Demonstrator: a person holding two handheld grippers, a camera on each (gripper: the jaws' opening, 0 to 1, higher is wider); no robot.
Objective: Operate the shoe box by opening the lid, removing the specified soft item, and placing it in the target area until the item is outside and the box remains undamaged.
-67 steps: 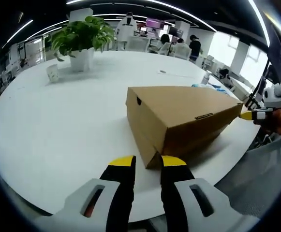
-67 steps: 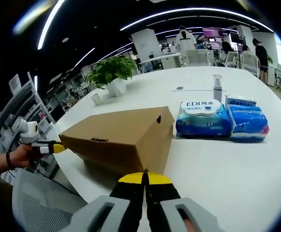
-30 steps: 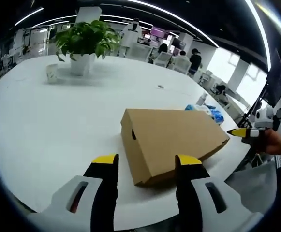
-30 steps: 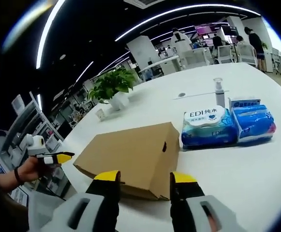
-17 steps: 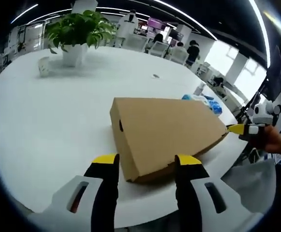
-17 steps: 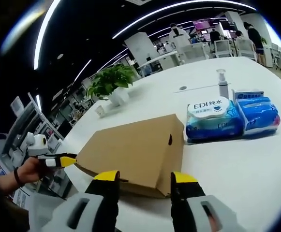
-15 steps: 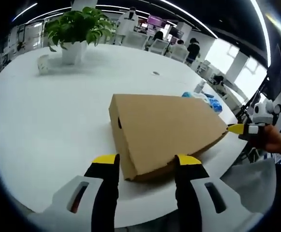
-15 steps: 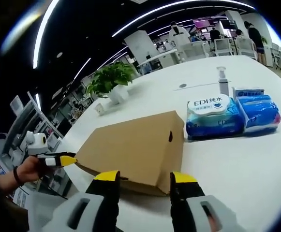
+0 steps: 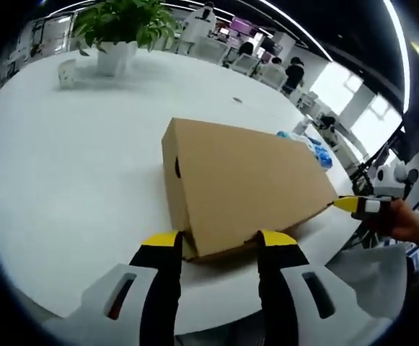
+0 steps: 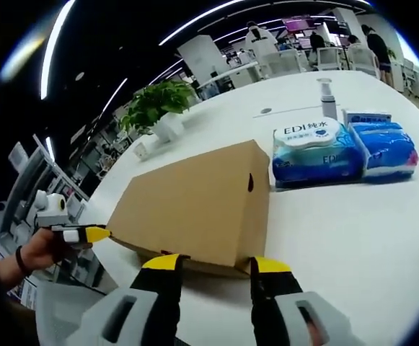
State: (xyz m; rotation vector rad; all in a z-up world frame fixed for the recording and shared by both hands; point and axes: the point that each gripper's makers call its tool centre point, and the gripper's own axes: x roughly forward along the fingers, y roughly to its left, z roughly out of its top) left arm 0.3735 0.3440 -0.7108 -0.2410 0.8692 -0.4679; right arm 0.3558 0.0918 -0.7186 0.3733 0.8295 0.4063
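— Where does the shoe box [image 9: 245, 184] sit?
— Lid down on the white tabletop [image 9: 65, 166], a near corner between the left hand-held gripper [image 9: 220, 241]'s spread jaws.
— And the right hand-held gripper [image 10: 213, 264]?
— Also released, straddling another corner; wet-wipe packs [image 10: 342, 153] lie beyond.

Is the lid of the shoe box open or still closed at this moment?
Closed. The shoe box lid lies flat over the body in both views, with no gap showing.
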